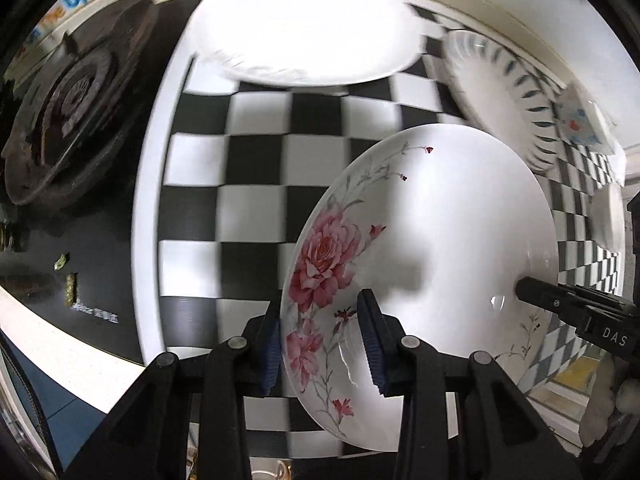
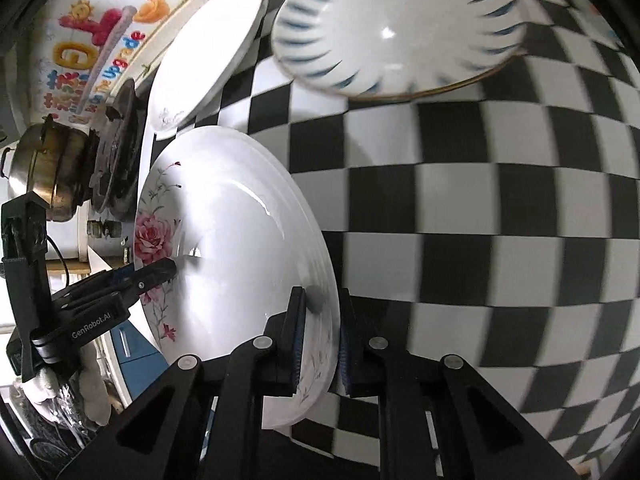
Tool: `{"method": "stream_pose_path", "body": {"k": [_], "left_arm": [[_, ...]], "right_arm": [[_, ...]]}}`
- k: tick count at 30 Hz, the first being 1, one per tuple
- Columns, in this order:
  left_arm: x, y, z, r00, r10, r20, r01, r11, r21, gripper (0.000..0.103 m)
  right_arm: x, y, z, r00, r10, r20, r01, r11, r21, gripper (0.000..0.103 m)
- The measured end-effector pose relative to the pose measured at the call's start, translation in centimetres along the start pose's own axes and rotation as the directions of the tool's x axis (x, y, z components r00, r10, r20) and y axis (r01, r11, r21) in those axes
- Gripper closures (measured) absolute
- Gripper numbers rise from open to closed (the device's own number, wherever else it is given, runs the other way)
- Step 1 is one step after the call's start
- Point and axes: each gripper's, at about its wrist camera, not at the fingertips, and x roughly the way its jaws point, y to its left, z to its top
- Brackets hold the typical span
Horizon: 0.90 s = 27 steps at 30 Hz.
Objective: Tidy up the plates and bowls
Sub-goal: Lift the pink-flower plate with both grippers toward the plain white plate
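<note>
A white plate with pink flowers [image 1: 432,240] is held off the checkered cloth by both grippers. My left gripper [image 1: 322,344] is shut on its flowered rim. My right gripper [image 2: 320,340] is shut on the opposite rim of the same plate [image 2: 232,240]; its fingers also show in the left wrist view [image 1: 536,288]. A plain white plate [image 1: 304,20] lies at the far side, also in the right wrist view [image 2: 208,48]. A plate with blue stripes [image 2: 396,24] lies on the cloth, also in the left wrist view [image 1: 504,92].
A black-and-white checkered cloth [image 1: 248,184] covers the counter. A gas stove burner [image 1: 68,100] sits to the left, with a metal pot [image 2: 48,168] beyond it. A small white dish [image 1: 608,216] lies at the right edge.
</note>
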Motion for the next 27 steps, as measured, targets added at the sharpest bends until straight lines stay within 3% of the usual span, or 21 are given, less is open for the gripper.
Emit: {"method": "stream_pose_path", "body": {"k": [9,14,27], "left_arm": [[-1.4,-6.1,-0.8,0.999,-0.032,0.035,0.029,0.996,0.09,0.07],[0.2,-7.6,-0.4,0.999,-0.033,0.026,0.03,0.992,0.121,0.07],[4.6,-11.3,-0.2,0.999,-0.005,-0.052,0.011,0.994,0.107,0.07]], "right_arm": [[-6.9,-5.9,-1.7,0.997,-0.014,0.073,0.011,0.999,0.035,0.087],[-9.5,-9.1,-2.6,0.995,-0.025,0.1,0.02,0.998,0.052,0.087],[-8.3,-14.5,-3.0,0.997,-0.024,0.07,0.017,0.995,0.096,0.087]]}}
